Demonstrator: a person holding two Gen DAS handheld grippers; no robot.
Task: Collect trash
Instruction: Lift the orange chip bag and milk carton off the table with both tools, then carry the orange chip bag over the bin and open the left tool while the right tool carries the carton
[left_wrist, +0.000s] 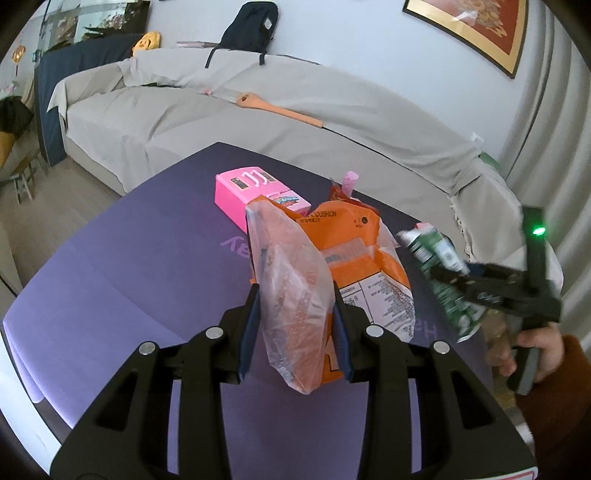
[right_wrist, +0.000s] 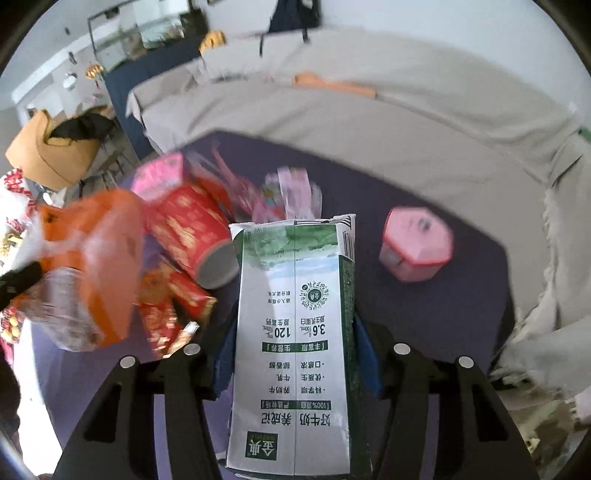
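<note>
My left gripper (left_wrist: 295, 295) is shut on a crumpled orange and clear plastic bag (left_wrist: 354, 240), held up over the purple table (left_wrist: 129, 258). My right gripper (right_wrist: 294, 314) is shut on a green and white milk carton (right_wrist: 295, 332), its blue pads (right_wrist: 365, 354) against both sides. The left wrist view shows that carton (left_wrist: 428, 247) tilted in the air at the right, with a hand (left_wrist: 535, 350) on the gripper's handle. The right wrist view shows the bag (right_wrist: 92, 258) blurred at the left.
On the table lie a pink box (left_wrist: 243, 184), a red cylinder tin (right_wrist: 195, 232), red packets (right_wrist: 173, 302), pink wrappers (right_wrist: 291, 195) and a pink hexagonal box (right_wrist: 417, 243). Behind stands a beige-covered sofa (left_wrist: 258, 110) with a wooden spoon (left_wrist: 277, 109) and a dark backpack (left_wrist: 251, 26).
</note>
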